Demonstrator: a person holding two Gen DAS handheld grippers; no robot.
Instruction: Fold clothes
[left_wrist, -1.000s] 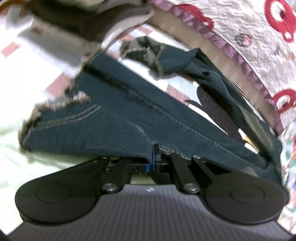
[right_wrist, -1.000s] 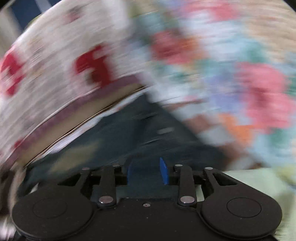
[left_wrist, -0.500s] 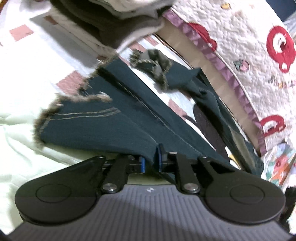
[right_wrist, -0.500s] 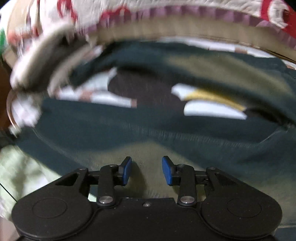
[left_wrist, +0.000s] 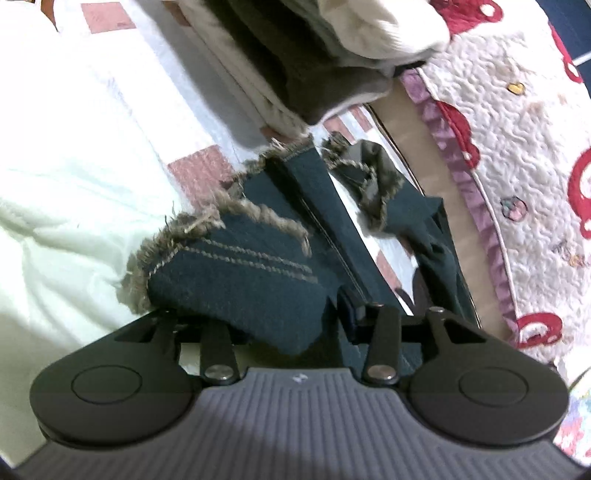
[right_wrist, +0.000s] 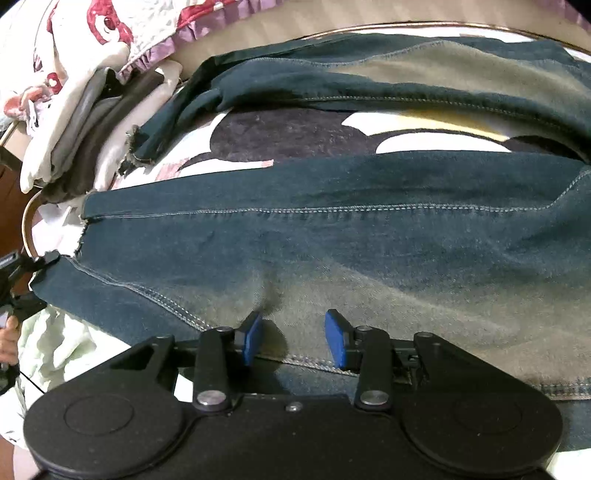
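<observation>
Right gripper (right_wrist: 293, 341) jaws spread apart over faded denim, left gripper (left_wrist: 295, 325) jaws clenched on the dark jeans (left_wrist: 258, 280) leg near its frayed hem, jeans spread across the bed (left_wrist: 66, 155), folded clothes pile (left_wrist: 295, 62) at 12 o'clock.

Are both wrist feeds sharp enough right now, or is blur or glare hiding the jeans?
Left wrist: mild blur, frayed hems of the jeans soft, bedsheet blown out white, left tool buried in denim. Right wrist: sharp, stitching readable, right tool clear; strong fisheye bending at edges.
</observation>
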